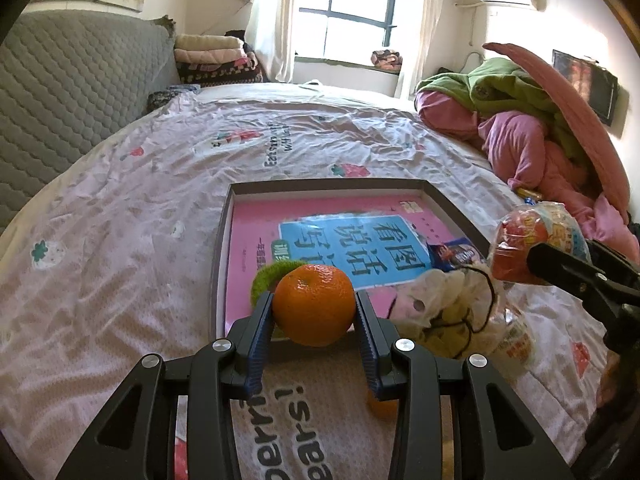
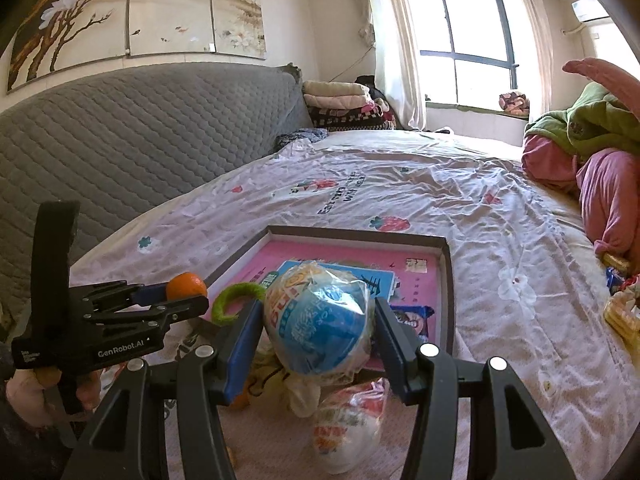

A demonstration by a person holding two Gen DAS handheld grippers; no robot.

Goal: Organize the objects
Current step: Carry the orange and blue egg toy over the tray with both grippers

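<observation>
The left gripper [image 1: 315, 312] is clamping the orange [image 1: 315, 304]; the right gripper [image 2: 318, 330] is squeezing a wrapped ball [image 2: 318, 324]. Both should be releasing low inside the tray [image 1: 222, 236] at 12 o'clock.

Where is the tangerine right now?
The tangerine is clamped in the left hand-held gripper, held above the near edge of the shallow box, beside the green hair tie.

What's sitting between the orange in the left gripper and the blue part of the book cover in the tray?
A green fuzzy ring lies there, just behind the orange held by the left gripper, resting on the pink book. The left wrist view shows it best.
</observation>
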